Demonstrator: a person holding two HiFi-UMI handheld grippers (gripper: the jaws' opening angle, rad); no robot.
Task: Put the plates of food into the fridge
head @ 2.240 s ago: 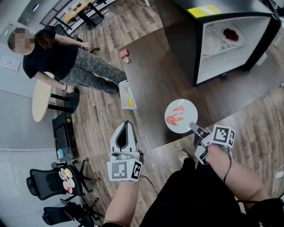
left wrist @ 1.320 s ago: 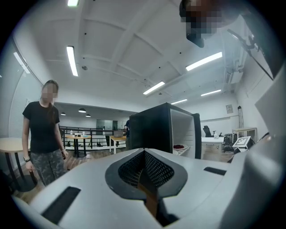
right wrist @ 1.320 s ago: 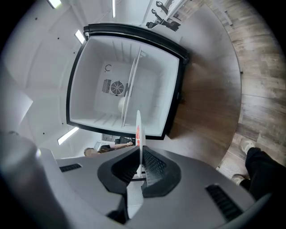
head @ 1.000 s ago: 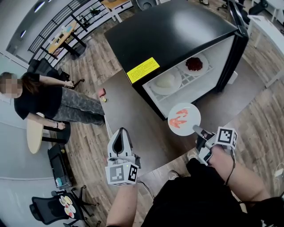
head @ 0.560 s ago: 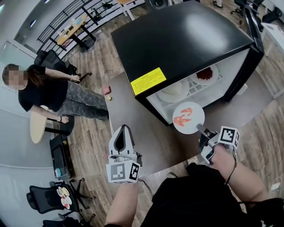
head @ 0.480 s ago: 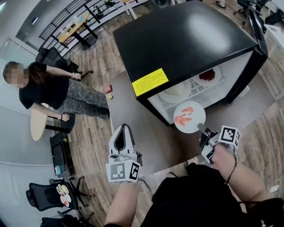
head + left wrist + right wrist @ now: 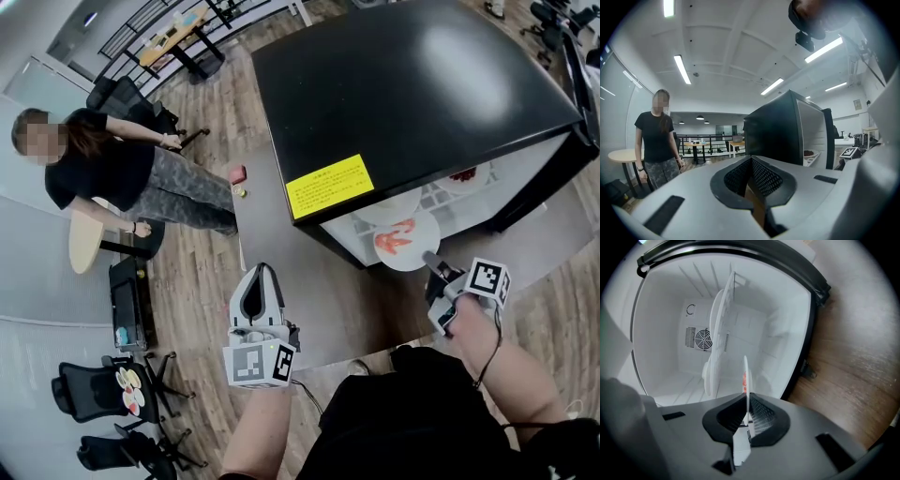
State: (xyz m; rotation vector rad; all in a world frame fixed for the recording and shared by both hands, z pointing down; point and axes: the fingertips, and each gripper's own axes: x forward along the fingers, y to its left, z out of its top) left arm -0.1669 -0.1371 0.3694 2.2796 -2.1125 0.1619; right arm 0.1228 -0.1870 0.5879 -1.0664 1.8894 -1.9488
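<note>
My right gripper is shut on the near rim of a white plate of orange-red food. It holds the plate at the mouth of the open black fridge, by the front of the wire shelf. In the right gripper view the plate stands edge-on between the pads, in front of the shelf. A white plate and a plate of dark red food lie on that shelf. My left gripper hangs shut and empty over the floor mat; in its own view the left gripper is shut too.
A person in a black shirt stands at the left by a round table. Office chairs stand at the lower left. A small pink thing lies on the grey mat. The fridge door stands open at the right.
My right gripper has carried the plate forward from in front of the fridge to its opening. The fridge has come closer in the head view. My left gripper kept its place in the picture.
</note>
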